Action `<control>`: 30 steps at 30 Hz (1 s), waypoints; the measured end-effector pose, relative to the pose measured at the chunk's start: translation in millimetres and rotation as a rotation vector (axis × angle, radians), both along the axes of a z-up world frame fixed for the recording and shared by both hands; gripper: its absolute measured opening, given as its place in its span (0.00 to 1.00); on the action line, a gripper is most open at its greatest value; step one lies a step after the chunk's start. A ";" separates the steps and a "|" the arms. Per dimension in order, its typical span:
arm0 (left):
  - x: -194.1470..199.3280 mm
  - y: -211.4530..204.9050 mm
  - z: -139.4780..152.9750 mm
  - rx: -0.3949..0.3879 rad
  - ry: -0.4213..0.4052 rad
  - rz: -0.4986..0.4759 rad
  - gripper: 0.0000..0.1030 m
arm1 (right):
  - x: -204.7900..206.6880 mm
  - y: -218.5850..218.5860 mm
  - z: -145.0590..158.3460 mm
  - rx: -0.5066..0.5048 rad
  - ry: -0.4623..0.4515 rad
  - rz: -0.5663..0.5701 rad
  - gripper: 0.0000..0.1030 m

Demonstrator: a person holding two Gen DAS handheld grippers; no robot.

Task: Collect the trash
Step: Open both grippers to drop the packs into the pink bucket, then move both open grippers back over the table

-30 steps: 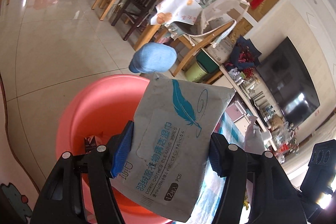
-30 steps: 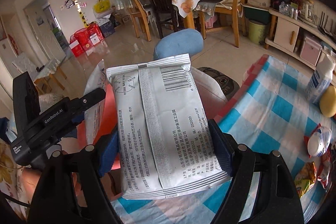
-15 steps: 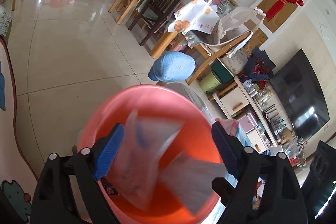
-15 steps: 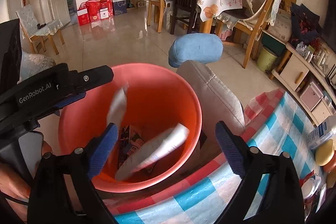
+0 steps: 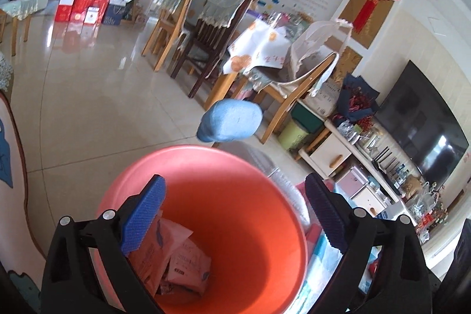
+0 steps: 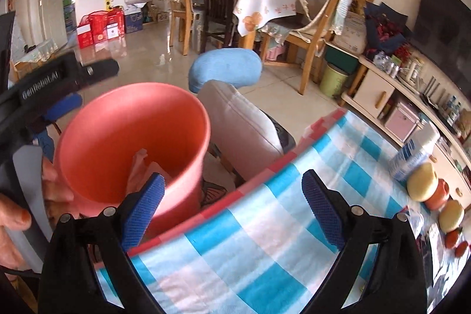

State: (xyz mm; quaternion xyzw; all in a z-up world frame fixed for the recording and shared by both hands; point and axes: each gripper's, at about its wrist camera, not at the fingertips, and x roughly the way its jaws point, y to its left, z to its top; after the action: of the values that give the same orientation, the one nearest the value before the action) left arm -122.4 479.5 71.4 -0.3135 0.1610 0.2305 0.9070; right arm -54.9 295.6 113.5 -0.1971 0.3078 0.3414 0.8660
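An orange-red plastic bin [image 5: 241,196] stands on the floor beside the table; it also shows in the right wrist view [image 6: 123,131]. Several wipe packets [image 5: 179,258] lie in its bottom, and one edge shows in the right wrist view [image 6: 141,164]. My left gripper [image 5: 235,211] is open and empty, right above the bin's mouth. My right gripper [image 6: 232,208] is open and empty, above the edge of the blue-checked tablecloth [image 6: 265,225], to the right of the bin. The left gripper's body [image 6: 53,78] shows over the bin.
A grey chair with a blue headrest [image 6: 226,69] stands between bin and table. On the cloth at the right are a white bottle [image 6: 412,155] and round fruit [image 6: 424,181]. Wooden dining chairs [image 6: 312,28] and a TV cabinet [image 5: 332,158] stand behind.
Both grippers opened and let go of their wipe packets, which fell into the bin. The right gripper has swung right, toward the table.
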 end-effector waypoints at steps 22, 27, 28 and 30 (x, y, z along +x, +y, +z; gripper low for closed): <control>46.9 -114.1 38.0 0.268 0.110 -0.239 0.92 | -20.4 -162.1 -12.7 -0.002 -0.083 -0.210 0.92; 60.1 -150.1 36.3 0.329 0.126 -0.315 0.92 | -22.4 -195.9 -16.2 -0.005 -0.085 -0.262 0.92; 62.9 -157.4 36.6 0.336 0.127 -0.330 0.92 | -23.4 -202.4 -16.8 -0.003 -0.086 -0.271 0.92; 67.6 -175.6 36.5 0.368 0.132 -0.363 0.92 | -22.5 -215.7 -17.5 0.010 -0.082 -0.292 0.92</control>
State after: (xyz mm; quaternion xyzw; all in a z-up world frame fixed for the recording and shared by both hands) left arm -54.8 303.9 107.8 -0.0936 0.2286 0.1093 0.9628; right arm -77.5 79.9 95.9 -0.1597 0.2960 0.2050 0.9192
